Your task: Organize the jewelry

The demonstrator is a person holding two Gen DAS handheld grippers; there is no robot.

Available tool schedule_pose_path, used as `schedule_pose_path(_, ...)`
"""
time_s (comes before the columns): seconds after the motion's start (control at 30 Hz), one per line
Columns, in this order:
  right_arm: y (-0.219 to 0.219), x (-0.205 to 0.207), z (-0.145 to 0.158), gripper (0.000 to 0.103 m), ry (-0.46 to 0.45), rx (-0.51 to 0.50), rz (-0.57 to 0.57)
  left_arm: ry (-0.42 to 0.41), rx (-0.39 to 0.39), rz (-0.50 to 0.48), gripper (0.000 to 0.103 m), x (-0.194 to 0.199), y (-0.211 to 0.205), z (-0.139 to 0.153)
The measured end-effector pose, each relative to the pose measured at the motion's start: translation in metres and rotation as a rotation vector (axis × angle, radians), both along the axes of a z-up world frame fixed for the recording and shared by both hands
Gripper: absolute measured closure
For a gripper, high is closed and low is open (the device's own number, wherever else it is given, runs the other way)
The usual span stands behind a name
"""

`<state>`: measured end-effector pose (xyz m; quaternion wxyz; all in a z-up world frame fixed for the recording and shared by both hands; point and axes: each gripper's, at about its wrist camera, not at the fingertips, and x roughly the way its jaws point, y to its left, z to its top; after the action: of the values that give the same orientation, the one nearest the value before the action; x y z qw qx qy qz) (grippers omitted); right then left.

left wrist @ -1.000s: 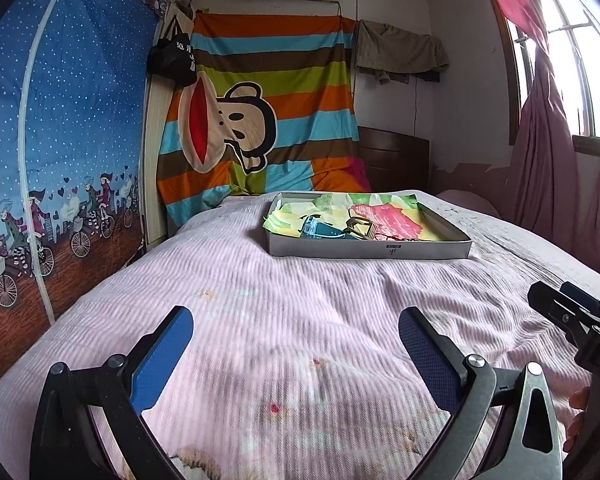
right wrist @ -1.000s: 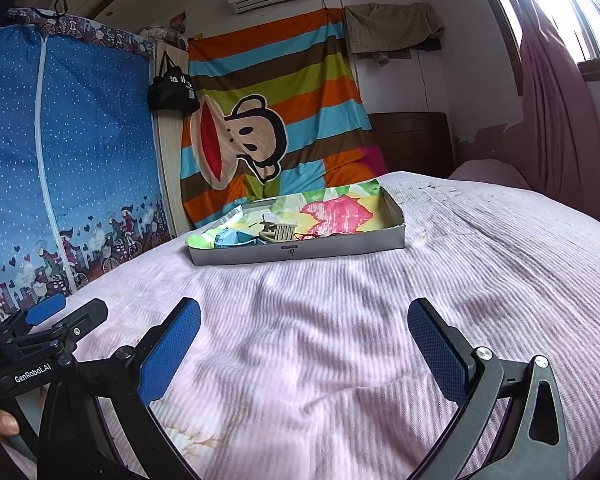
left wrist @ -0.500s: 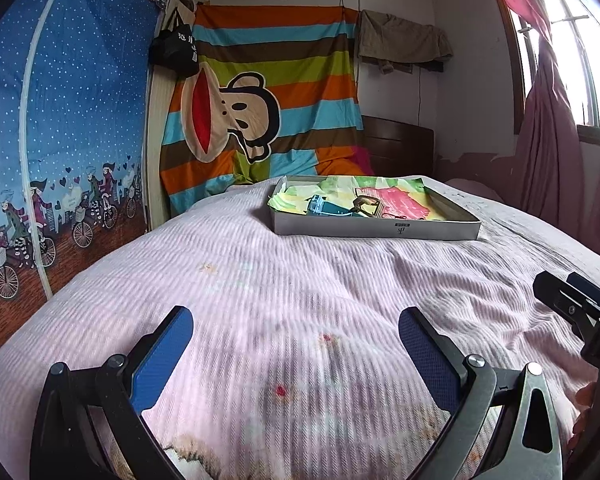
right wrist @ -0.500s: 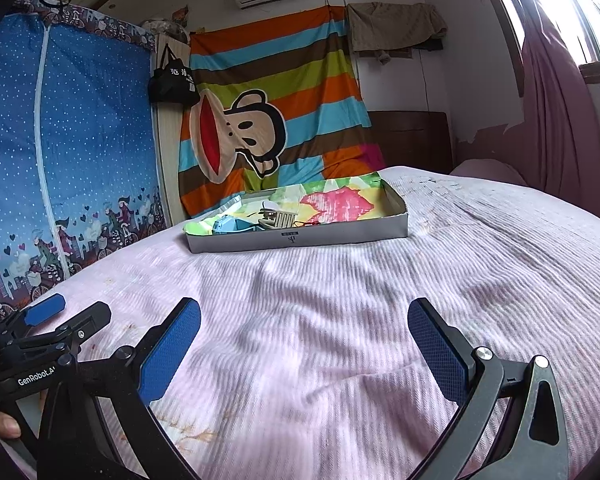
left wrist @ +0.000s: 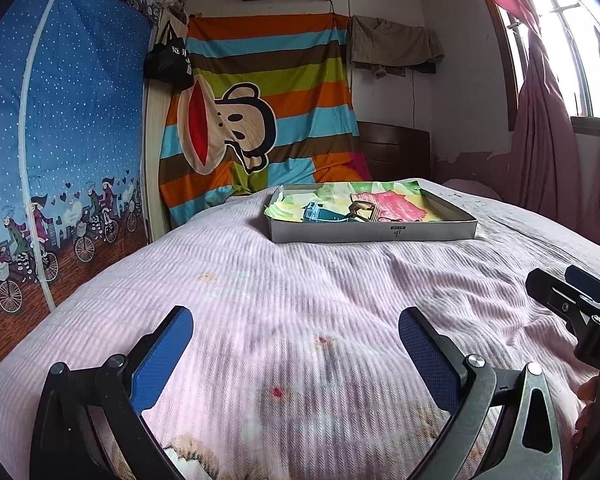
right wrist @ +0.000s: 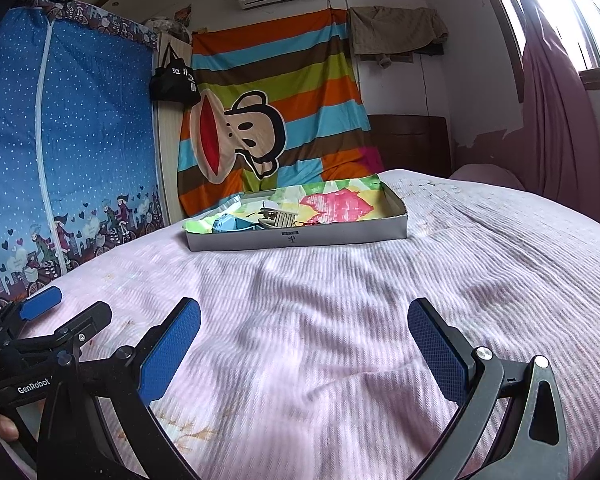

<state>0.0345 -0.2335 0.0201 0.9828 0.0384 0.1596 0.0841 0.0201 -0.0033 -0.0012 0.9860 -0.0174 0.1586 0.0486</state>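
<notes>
Jewelry tray (left wrist: 374,232) sits on the bed (left wrist: 300,300), well ahead of both jaws. Left gripper (left wrist: 296,344) and right gripper (right wrist: 304,336) are spread wide, empty. Approach step; next move calls for closing in on the tray contents.

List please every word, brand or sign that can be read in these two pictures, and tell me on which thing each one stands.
"GenRobot": white letters on the left gripper, seen from the right wrist.
"DA", cut off by the picture edge: on the right gripper, seen from the left wrist.
White characters on the black bag: too blurred to read.
Small dark mark on the front wall of the box: too small to read.
</notes>
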Motion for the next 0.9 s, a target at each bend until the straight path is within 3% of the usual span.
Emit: schedule_pose_path(0.9, -0.0018, -0.0001, -0.0002, 0.001, 0.000, 0.004, 0.000, -0.001, -0.005, 0.001, 0.000, 0.0000, 0.0010, 0.0005)
